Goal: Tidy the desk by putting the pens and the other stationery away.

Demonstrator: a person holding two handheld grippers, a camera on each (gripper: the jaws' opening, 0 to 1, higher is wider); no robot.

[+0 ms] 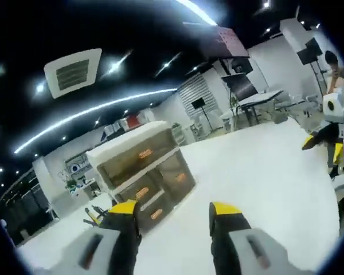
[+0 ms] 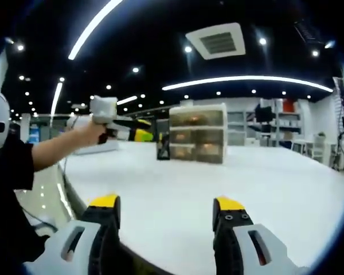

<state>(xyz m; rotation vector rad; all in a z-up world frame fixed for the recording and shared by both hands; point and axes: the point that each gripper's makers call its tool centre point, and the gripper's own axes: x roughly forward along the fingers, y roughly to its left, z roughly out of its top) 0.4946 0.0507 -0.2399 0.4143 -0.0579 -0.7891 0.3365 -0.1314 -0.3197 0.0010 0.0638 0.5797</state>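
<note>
Standing on the white desk (image 2: 264, 183), a clear drawer unit (image 2: 198, 133) with orange things dim inside it sits at about 12 o'clock from the right gripper (image 2: 167, 209), well apart across bare tabletop. That gripper's yellow-tipped jaws are spread wide with nothing between them. Just beside the unit at its 9 o'clock stands a small dark holder (image 2: 163, 146); what it contains is too small to tell. Farther toward 9 o'clock, the person's hand (image 2: 90, 134) holds the left gripper (image 2: 142, 135) out over the desk edge, pointing at the holder and the unit.

In the left gripper view, the left gripper (image 1: 175, 213) also has its jaws apart and empty. The drawer unit (image 1: 144, 172) lies near, at about 11 o'clock from the tips, tilted by the camera's roll. Pens (image 1: 93, 216), dark and yellow, lie on the desk (image 1: 264, 177) at 9 o'clock of the left jaw, partly hidden behind it. The right gripper (image 1: 331, 136) enters at 3 o'clock. Tables and monitors stand in the background beyond the desk.
</note>
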